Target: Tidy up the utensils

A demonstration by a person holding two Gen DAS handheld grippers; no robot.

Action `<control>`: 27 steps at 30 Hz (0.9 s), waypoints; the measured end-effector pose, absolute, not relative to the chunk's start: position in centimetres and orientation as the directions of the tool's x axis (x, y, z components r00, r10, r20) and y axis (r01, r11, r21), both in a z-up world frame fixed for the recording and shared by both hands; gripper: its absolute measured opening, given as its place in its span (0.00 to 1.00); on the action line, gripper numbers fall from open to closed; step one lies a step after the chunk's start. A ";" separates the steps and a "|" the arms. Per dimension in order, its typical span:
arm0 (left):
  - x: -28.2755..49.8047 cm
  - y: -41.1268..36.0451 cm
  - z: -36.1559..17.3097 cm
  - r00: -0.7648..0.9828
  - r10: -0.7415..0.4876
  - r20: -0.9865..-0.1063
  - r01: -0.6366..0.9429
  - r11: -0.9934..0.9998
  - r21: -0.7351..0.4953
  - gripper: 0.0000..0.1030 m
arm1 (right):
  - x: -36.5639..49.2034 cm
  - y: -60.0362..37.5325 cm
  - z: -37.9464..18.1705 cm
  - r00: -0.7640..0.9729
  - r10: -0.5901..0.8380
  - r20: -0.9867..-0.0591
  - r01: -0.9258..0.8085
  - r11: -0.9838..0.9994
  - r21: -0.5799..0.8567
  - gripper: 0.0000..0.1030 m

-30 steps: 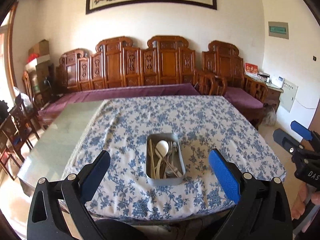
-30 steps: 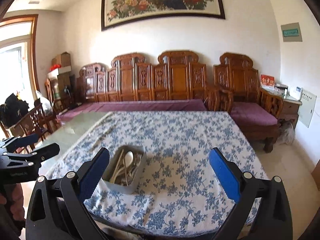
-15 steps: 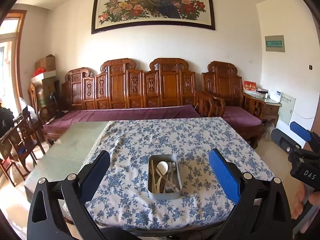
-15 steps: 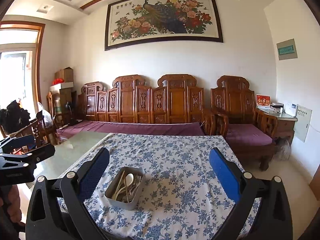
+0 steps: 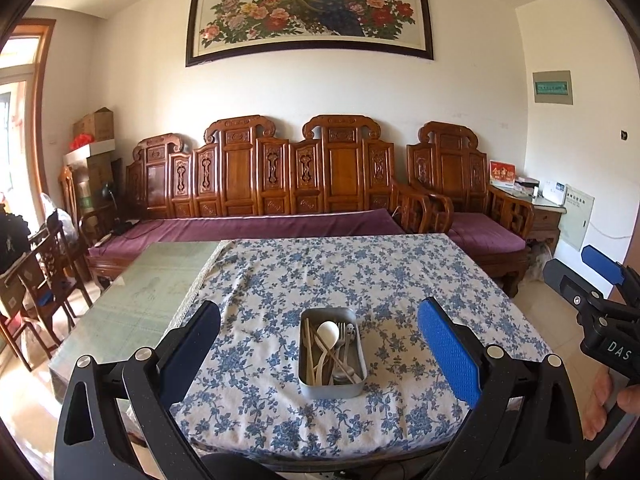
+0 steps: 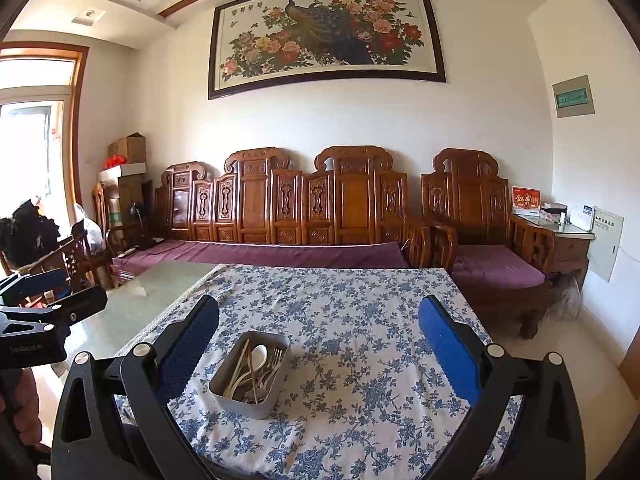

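Note:
A grey metal tin (image 5: pixel 332 388) stands near the front edge of the blue floral tablecloth (image 5: pixel 340 272). It holds a white spoon (image 5: pixel 328 332), forks and chopsticks lying together. It also shows in the right wrist view (image 6: pixel 250 398), with the spoon (image 6: pixel 259 354) inside. My left gripper (image 5: pixel 320 354) is open and empty, held back from the table, with the tin between its fingers in view. My right gripper (image 6: pixel 320 354) is open and empty, the tin left of its centre. The right gripper also shows at the right edge of the left wrist view (image 5: pixel 600 304).
The tablecloth covers the right part of a glass-topped table (image 5: pixel 152 292). A carved wooden bench with purple cushions (image 5: pixel 248 228) stands behind it. A wooden armchair (image 5: pixel 472 216) and side table (image 5: pixel 540 208) stand at the right, wooden chairs (image 5: pixel 44 280) at the left.
Both cameras have tilted up and drawn back from the table, so the tin sits lower and smaller in view. Both grippers stay open and empty.

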State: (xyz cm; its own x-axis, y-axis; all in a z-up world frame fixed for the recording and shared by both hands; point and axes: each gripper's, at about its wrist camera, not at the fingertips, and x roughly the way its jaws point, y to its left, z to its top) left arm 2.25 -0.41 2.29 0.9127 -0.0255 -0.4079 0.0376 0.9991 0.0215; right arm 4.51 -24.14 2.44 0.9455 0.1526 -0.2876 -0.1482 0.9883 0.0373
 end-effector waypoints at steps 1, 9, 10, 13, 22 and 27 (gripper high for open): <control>2.2 -0.4 2.3 0.913 -0.025 -0.407 0.037 0.999 0.022 0.93 | 4.5 -24.1 2.4 0.945 0.152 -0.288 -0.148 0.988 0.038 0.98; 2.1 -0.4 2.2 0.914 -0.026 -0.406 0.038 0.999 0.021 0.92 | 4.6 -24.1 2.3 0.945 0.152 -0.289 -0.147 0.988 0.038 0.98; 2.1 -0.3 2.2 0.914 -0.027 -0.405 0.038 0.999 0.021 0.93 | 4.5 -24.0 2.2 0.945 0.151 -0.289 -0.147 0.988 0.037 0.98; 2.0 -0.2 2.2 0.914 -0.028 -0.405 0.039 0.999 0.020 0.92 | 4.5 -24.0 2.3 0.946 0.151 -0.288 -0.146 0.989 0.038 0.98; 2.0 -0.3 2.3 0.914 -0.027 -0.404 0.038 0.999 0.021 0.92 | 4.5 -24.0 2.2 0.946 0.151 -0.287 -0.146 0.989 0.037 0.98; 2.0 -0.2 2.3 0.915 -0.026 -0.403 0.039 0.999 0.023 0.93 | 4.5 -23.8 2.1 0.946 0.148 -0.287 -0.144 0.989 0.035 0.98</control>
State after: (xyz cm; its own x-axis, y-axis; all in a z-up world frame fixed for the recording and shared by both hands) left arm 2.01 -0.24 2.28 0.9148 -0.0261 -0.4031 0.0386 0.9990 0.0229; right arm 4.54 -23.84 2.10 0.9463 0.1484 -0.2873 -0.1444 0.9889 0.0351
